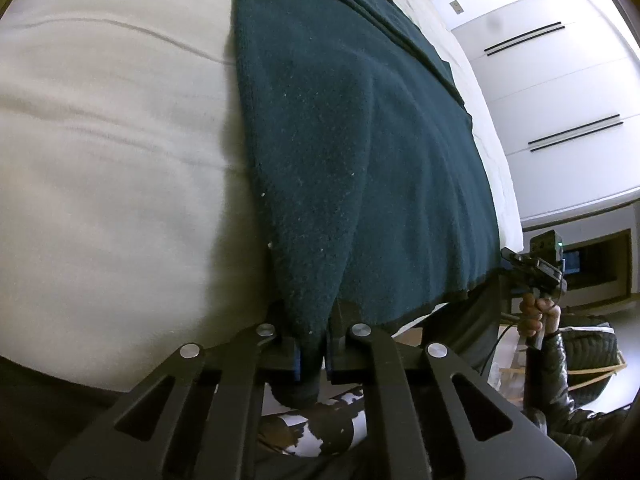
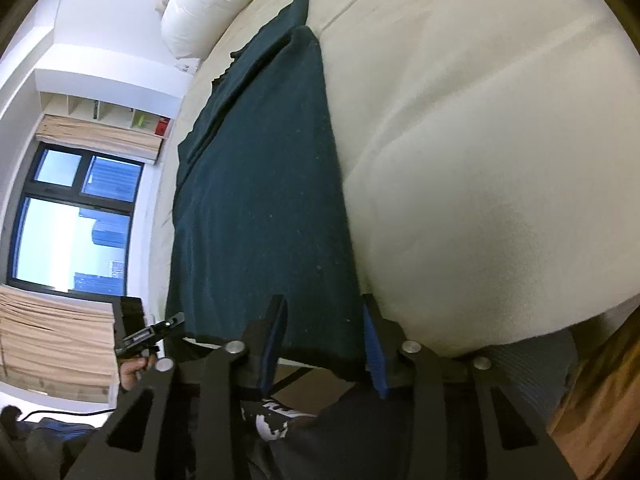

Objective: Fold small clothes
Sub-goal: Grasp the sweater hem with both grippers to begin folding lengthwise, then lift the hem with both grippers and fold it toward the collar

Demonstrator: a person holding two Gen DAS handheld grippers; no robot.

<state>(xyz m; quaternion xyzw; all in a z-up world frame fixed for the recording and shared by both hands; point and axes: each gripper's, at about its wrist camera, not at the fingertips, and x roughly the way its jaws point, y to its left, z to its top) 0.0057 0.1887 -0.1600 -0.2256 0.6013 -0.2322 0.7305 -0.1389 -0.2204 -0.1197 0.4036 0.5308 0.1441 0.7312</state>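
Observation:
A dark teal knit garment lies stretched along the white bed; it also shows in the right wrist view. My left gripper is shut on a bunched corner of its near hem, at the bed's edge. My right gripper is open, its blue-padded fingers straddling the other near corner of the hem without pinching it. In the left wrist view the right gripper shows at the far hem corner, held in a hand.
The white bed spreads wide beside the garment. White pillows sit at the head of the bed. A white wardrobe stands beyond it, a window on the other side. The person's legs and patterned shoe are below the grippers.

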